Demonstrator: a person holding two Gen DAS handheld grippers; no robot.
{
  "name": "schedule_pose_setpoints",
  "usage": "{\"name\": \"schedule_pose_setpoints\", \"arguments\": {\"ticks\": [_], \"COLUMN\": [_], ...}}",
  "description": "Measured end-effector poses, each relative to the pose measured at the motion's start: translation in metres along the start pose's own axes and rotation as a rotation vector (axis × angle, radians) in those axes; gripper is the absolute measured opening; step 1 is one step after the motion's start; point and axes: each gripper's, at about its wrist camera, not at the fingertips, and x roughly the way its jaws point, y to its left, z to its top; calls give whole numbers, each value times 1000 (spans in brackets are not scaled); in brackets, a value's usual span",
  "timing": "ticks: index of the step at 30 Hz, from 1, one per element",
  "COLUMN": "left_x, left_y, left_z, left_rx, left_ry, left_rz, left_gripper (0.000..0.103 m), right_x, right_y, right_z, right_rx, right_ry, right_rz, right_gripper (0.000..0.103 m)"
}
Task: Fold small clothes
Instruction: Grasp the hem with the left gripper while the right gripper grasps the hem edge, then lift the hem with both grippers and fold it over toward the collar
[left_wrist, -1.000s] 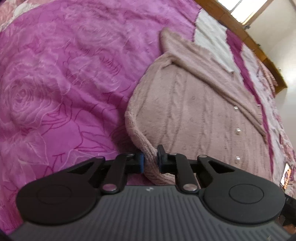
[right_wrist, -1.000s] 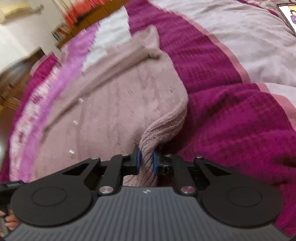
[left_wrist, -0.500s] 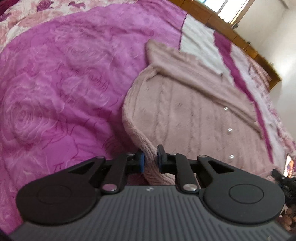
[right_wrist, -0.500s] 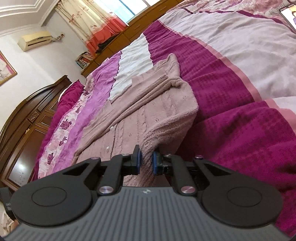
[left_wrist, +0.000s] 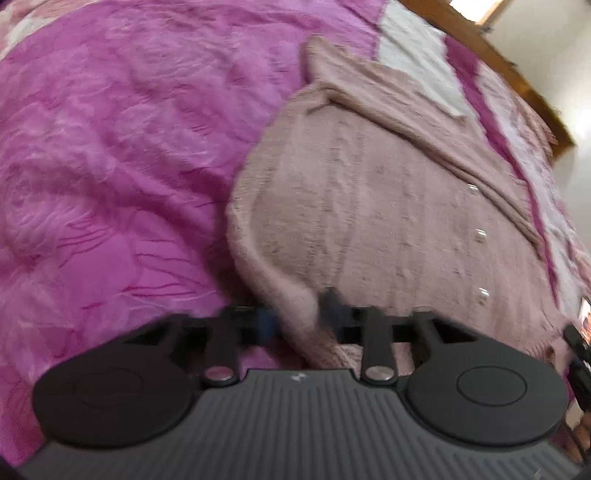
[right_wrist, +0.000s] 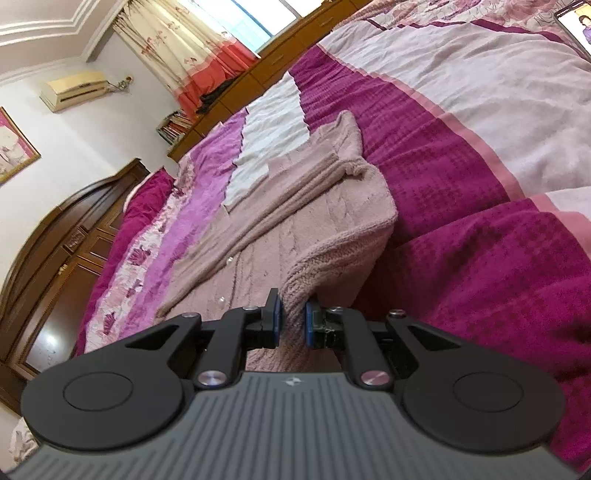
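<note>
A pale pink knitted cardigan (left_wrist: 388, 206) with pearl buttons lies on the bed, its sleeves folded across the far part. My left gripper (left_wrist: 295, 317) has its fingers apart, with the cardigan's near left corner still lying between them. My right gripper (right_wrist: 293, 319) is shut on the cardigan (right_wrist: 314, 221) at its near right corner and holds that hem lifted off the bedspread. The left wrist view is motion-blurred.
The cardigan rests on a bedspread with a pink rose-patterned area (left_wrist: 110, 166) and magenta and white stripes (right_wrist: 461, 147). A dark wooden headboard (right_wrist: 66, 251), a window with curtains (right_wrist: 192, 48) and a phone (right_wrist: 576, 26) at the far right are visible.
My left gripper's fingers have spread apart around the corner they were pinching. My right gripper has lifted and tilted up, still holding its corner, so more of the room shows.
</note>
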Motion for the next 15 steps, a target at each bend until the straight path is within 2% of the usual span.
{"name": "schedule_pose_setpoints", "arguments": {"ticks": [4,9,15], "left_x": [-17,-40,-59], "left_y": [-4,0,-10], "left_z": [4,21,51], "left_rx": [11,-92,-116], "left_ry": [-62,-135,-247], "left_rz": [-83,-215,-262], "left_gripper": [14,14,14], "right_x": [-3,-3,6], "right_y": [1,2,10], "right_z": [7,24,51], "right_rx": [23,79,86], "right_ry": [-24,-56,-104], "right_rz": [43,113,159], "right_gripper": [13,13,13]}}
